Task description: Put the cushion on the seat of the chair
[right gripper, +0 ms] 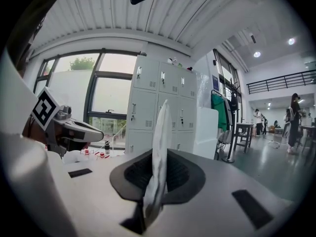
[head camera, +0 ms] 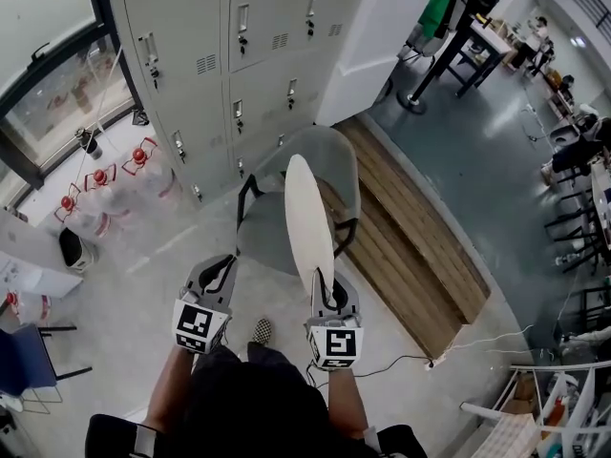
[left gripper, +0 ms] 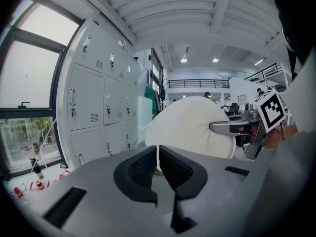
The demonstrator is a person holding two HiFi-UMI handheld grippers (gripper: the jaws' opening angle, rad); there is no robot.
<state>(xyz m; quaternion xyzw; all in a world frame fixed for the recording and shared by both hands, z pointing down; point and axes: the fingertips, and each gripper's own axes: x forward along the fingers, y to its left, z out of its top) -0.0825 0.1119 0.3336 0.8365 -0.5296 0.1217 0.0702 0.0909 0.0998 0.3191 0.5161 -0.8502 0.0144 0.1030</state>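
Observation:
A round white cushion (head camera: pixel 308 218) stands on edge in the air over the grey chair (head camera: pixel 336 165) with its black frame, which sits before the lockers. My right gripper (head camera: pixel 325 277) is shut on the cushion's near rim; in the right gripper view the cushion (right gripper: pixel 160 147) is pinched between the dark pads of the right gripper (right gripper: pixel 158 174). My left gripper (head camera: pixel 221 261) hovers to the left of the cushion, apart from it, shut and holding nothing. From the left gripper (left gripper: pixel 158 162) the cushion's flat face (left gripper: pixel 192 125) shows ahead, with the right gripper's finger (left gripper: pixel 232 127) across it.
Grey lockers (head camera: pixel 239 55) stand behind the chair and a white cabinet (head camera: pixel 377 36) beside them. A wooden platform (head camera: pixel 410 246) lies right of the chair. Red-capped water bottles (head camera: pixel 95 179) cluster at the left. A blue chair (head camera: pixel 24 361) and a floor cable (head camera: pixel 410 359) are near me.

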